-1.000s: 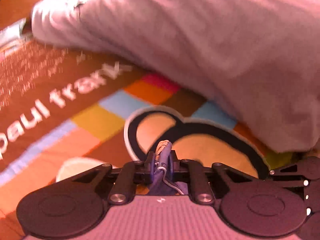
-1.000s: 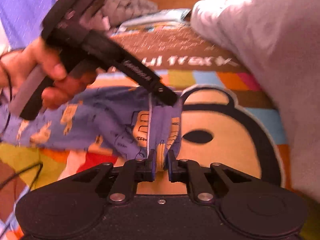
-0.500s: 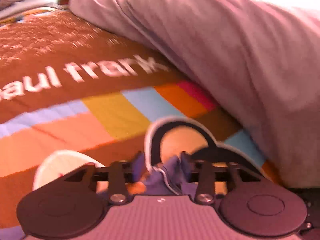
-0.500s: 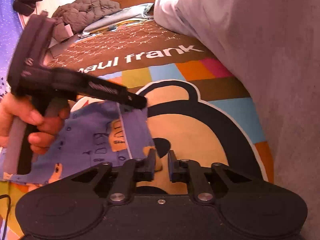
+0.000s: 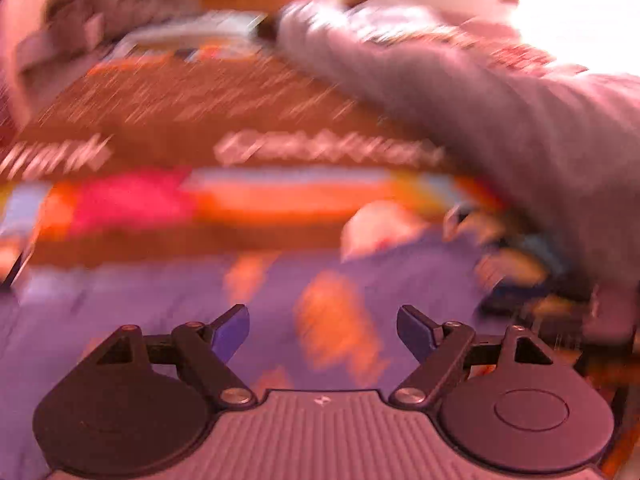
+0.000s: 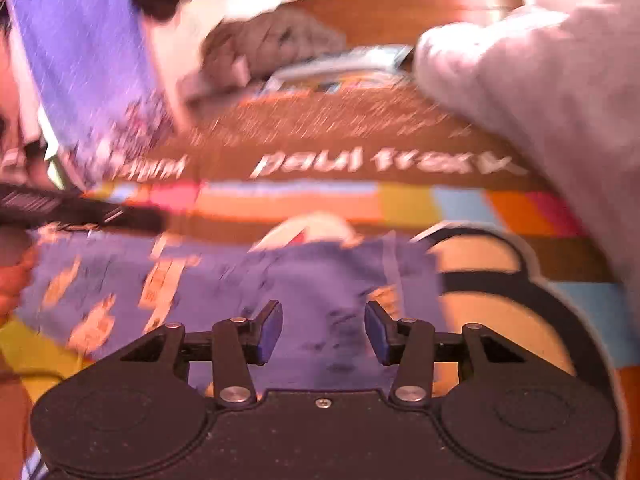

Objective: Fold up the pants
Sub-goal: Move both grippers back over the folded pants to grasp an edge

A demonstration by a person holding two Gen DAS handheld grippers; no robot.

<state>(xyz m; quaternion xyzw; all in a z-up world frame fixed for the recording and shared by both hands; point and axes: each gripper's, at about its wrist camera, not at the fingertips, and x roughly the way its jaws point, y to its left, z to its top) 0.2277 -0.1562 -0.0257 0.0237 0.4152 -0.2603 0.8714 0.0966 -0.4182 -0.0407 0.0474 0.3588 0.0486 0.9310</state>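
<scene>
The blue pants with orange cartoon prints (image 6: 224, 280) lie flat on the colourful bedspread, and they also show blurred in the left wrist view (image 5: 280, 300). My left gripper (image 5: 323, 330) is open and empty just above the pants. My right gripper (image 6: 323, 330) is open and empty above the right end of the pants. The left gripper's black body (image 6: 80, 210) shows at the left of the right wrist view, over the far edge of the pants.
A grey duvet (image 6: 560, 112) is heaped along the right side, also in the left wrist view (image 5: 520, 120). The bedspread (image 6: 360, 164) bears white lettering and a cartoon face. A brown jacket (image 6: 272, 40) and a wooden headboard (image 6: 400, 8) lie at the back.
Both grippers let go of the pants and opened. The pants now lie flat on the bedspread. Both grippers pulled back, and the left one swung to the left.
</scene>
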